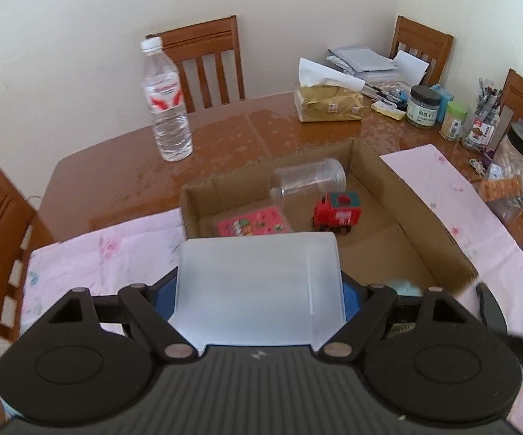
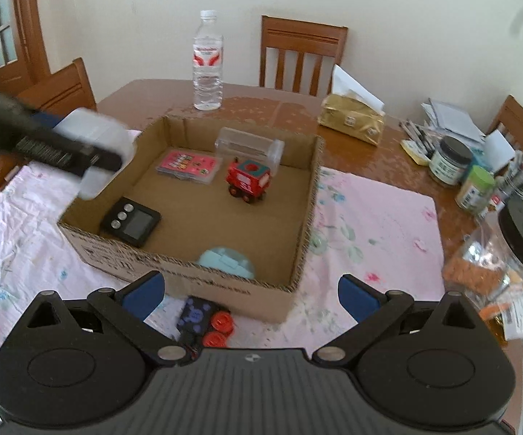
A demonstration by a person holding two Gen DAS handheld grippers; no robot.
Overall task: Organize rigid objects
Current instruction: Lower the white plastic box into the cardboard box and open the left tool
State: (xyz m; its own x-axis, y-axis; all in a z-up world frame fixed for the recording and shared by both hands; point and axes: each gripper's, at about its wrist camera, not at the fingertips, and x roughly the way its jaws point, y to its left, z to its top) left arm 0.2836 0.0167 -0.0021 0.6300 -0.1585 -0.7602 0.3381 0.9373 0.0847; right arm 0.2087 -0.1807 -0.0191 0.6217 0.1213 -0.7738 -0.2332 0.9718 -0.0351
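Gripping a frosted translucent container (image 1: 257, 286), the left tool (image 1: 259, 290); right tool (image 2: 248, 291) wide open, empty.

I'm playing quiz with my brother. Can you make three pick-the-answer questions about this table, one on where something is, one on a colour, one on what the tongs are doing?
1. Where is the red toy train?
A. Inside the brown cardboard box
B. On the pink flowered cloth
C. Beside the clear water bottle

2. What colour is the flat card case in the box?
A. Green
B. Pink
C. Yellow

3. What are the right tongs doing?
A. Squeezing the train
B. Holding a jar
C. Standing open and empty

Answers:
1 A, the train sits on the box floor near the lying clear plastic jar.
2 B, its top is bright pink.
3 C, the blue pads are wide apart with nothing between them, while the left tongs grip a frosted white plastic container.
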